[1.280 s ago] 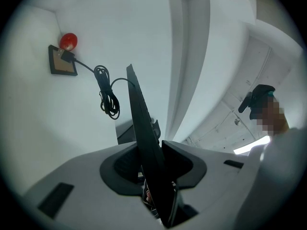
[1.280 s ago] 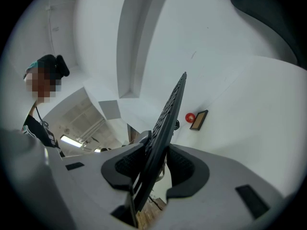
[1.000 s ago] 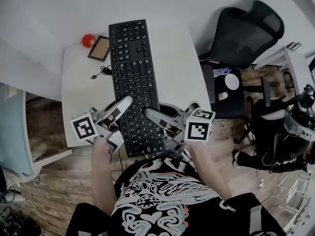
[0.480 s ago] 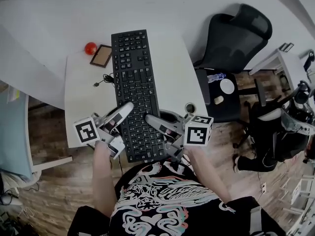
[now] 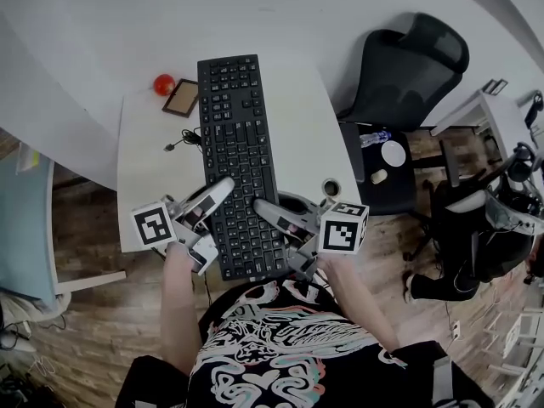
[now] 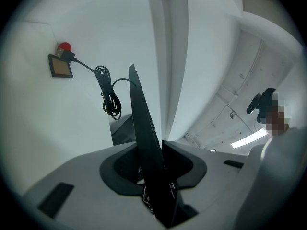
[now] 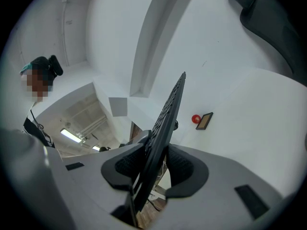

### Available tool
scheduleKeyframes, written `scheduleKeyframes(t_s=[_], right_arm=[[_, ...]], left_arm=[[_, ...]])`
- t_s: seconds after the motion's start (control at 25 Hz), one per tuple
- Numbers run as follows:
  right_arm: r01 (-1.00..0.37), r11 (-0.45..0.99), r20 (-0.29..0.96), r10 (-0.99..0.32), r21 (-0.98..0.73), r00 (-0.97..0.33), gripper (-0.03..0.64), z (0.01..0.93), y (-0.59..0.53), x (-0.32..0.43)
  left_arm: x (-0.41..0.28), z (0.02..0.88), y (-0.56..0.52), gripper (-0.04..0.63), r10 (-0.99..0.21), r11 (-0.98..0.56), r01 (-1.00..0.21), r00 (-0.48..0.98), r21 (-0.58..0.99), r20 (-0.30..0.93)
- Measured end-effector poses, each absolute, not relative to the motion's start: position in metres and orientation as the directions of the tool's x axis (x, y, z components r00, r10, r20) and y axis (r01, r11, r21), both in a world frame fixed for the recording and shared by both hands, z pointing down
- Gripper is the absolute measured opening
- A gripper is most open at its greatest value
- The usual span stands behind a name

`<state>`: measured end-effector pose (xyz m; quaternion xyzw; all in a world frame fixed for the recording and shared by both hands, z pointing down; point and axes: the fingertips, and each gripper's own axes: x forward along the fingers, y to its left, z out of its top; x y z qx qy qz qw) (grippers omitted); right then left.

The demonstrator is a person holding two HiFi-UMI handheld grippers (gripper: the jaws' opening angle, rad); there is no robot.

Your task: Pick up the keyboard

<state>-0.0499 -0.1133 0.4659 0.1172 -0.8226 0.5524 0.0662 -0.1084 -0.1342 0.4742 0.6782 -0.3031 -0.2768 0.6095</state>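
1 black keyboard [image 5: 238,160] lay lengthwise over the white table [image 5: 314,126], its near end past the table's front edge & gripped from both sides. Whether the far end rested on the table couldn't be told.

2 grippers, both clenched on it. The left gripper [image 5: 217,192] was clamped on the keyboard's left long edge near the front. In the left gripper view the board stood edge-on btwn the 2 dark pads, w/ both pressing on it. The right gripper [image 5: 265,209] had the right long edge, roughly opposite. The right gripper view showed the same: board edge-on, pinched btwn its 2 pads.

Other items on the table, all at the far left corner:
- 1 red ball [image 5: 164,84]
- 1 small brown square frame [image 5: 183,98], just beside the ball
- 1 coiled black cable [image 5: 183,138], near the keyboard's left edge; in the left gripper view it ran up to the frame.

1 black office chair [image 5: 408,66] stood off the table's right side.
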Motion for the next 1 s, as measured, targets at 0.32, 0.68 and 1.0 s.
scheduleKeyframes(t_s=[0.32,0.68,1.0], right_arm=[[-0.282,0.361,0.249,-0.137,-0.889,-0.959,0.149,0.4679,-0.1127,-0.0495],[-0.297,0.350,0.264,-0.139,-0.888,-0.954,0.149,0.4636,-0.1145,-0.0493],[-0.301,0.358,0.262,-0.155,-0.884,-0.953,0.149,0.4663,-0.1118,-0.0491]], left_arm=[[-0.1080,0.4770,-0.1341,0.118,-0.738,-0.072,-0.078,0.675,0.994,0.000],[-0.1071,0.4734,-0.1361,0.118,-0.732,-0.060,-0.064,0.681,0.996,0.000],[-0.1064,0.4738,-0.1360,0.118,-0.720,-0.080,-0.069,0.694,0.994,-0.010]])
